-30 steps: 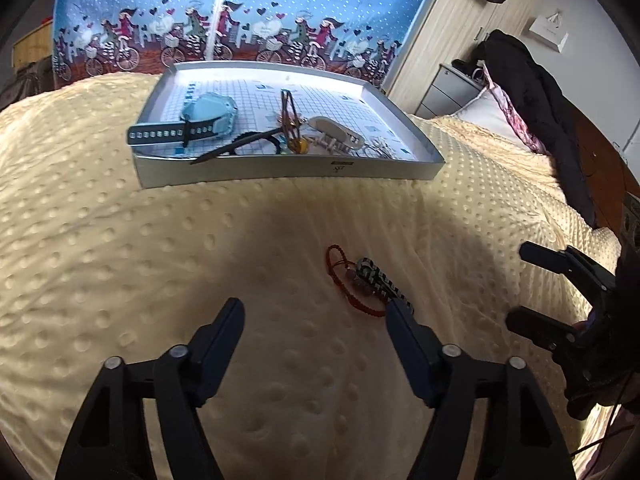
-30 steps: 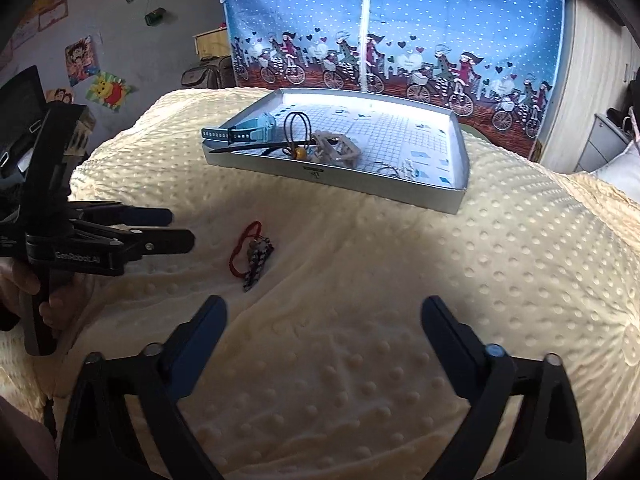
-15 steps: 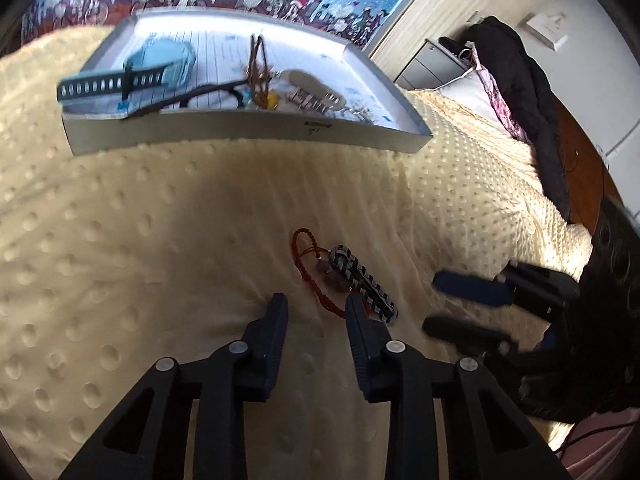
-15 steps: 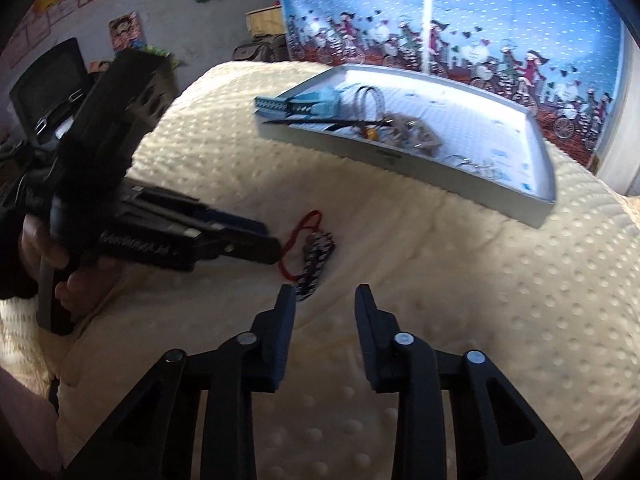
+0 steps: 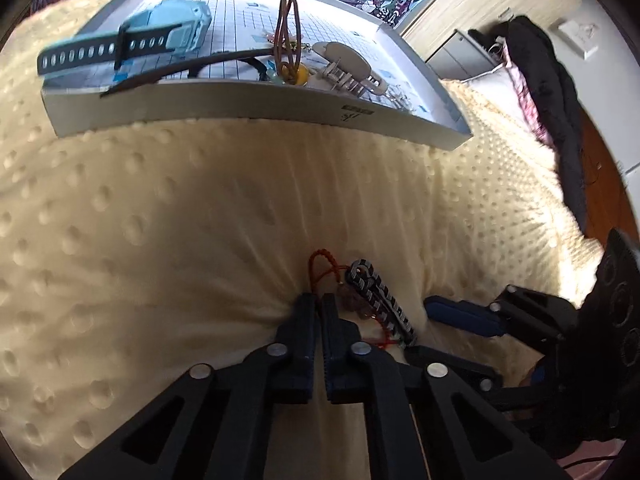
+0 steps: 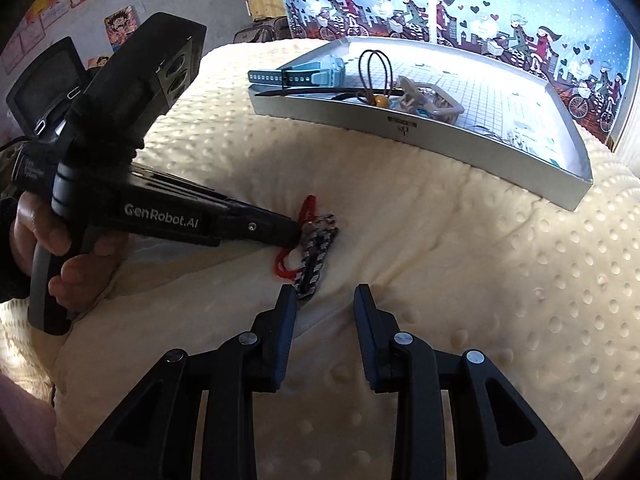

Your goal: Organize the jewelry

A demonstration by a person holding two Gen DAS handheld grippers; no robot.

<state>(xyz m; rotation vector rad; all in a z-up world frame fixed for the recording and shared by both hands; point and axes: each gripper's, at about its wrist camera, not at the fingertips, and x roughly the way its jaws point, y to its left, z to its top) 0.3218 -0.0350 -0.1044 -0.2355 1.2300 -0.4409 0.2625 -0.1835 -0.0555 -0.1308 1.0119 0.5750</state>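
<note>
Bed blanket (image 5: 160, 240), lower centre: red cord bracelet (image 5: 320, 268) pinched by clenched left hand-held gripper (image 5: 318, 304); right hand-held gripper (image 6: 324, 300) released beside beaded band (image 6: 316, 256). Risk: cord snagged, band dragged along.

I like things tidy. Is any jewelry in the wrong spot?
Yes. A red cord bracelet and a black-and-white strap lie on the yellow blanket, outside the tray where the other pieces sit. The left gripper is pinched shut at the cord.
</note>
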